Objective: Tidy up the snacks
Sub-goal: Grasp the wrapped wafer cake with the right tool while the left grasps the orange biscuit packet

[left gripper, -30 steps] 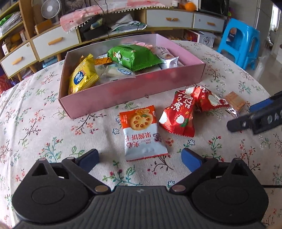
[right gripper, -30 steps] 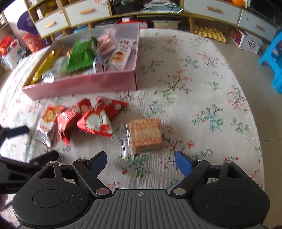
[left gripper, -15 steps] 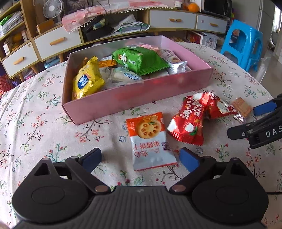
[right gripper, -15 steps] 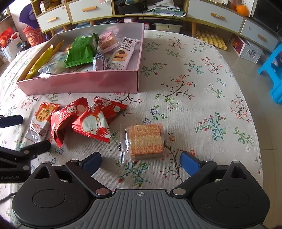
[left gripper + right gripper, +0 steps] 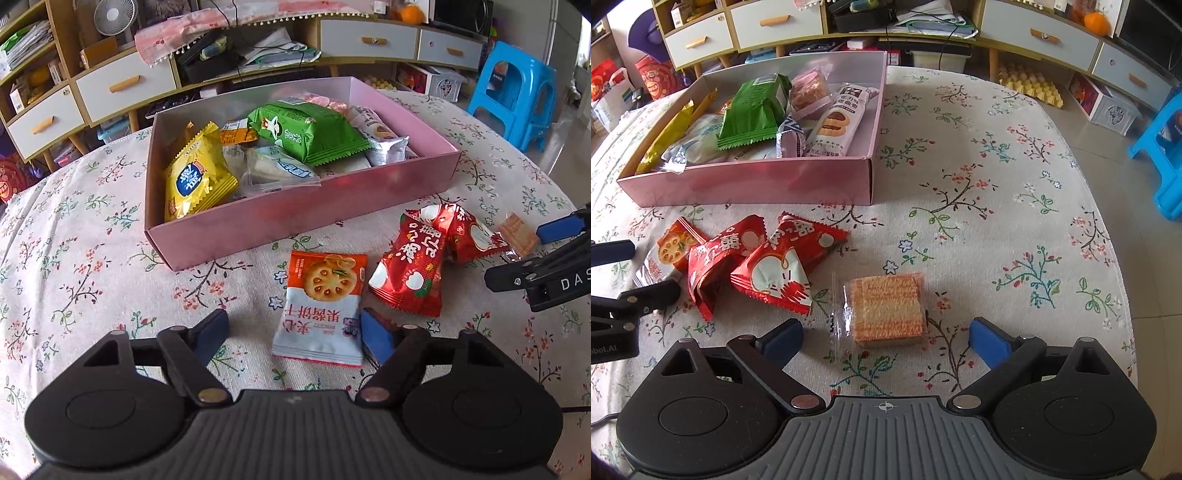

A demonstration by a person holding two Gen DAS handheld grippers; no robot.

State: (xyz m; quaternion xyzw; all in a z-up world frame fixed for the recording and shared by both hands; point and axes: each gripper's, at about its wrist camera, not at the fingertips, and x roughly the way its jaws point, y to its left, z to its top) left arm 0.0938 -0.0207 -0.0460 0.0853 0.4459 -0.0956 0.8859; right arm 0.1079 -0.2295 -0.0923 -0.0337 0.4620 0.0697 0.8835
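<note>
My left hand-held gripper (image 5: 293, 334) is closing around the biscuit packet (image 5: 323, 306), pads not yet pressing; my right hand-held gripper (image 5: 886, 338) stands apart astride the wafer pack (image 5: 884, 310). Either slick wrapper may slip out.

Glossy foil red packets (image 5: 768, 266), matt pink cardboard box (image 5: 295, 218), woven floral tablecloth (image 5: 997, 221)

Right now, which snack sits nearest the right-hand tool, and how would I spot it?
Find the pink box on the flowered tablecloth. Nearer than it, right of the red packets, lies a wafer block. It alone has a clear wrapper showing striped orange layers.
</note>
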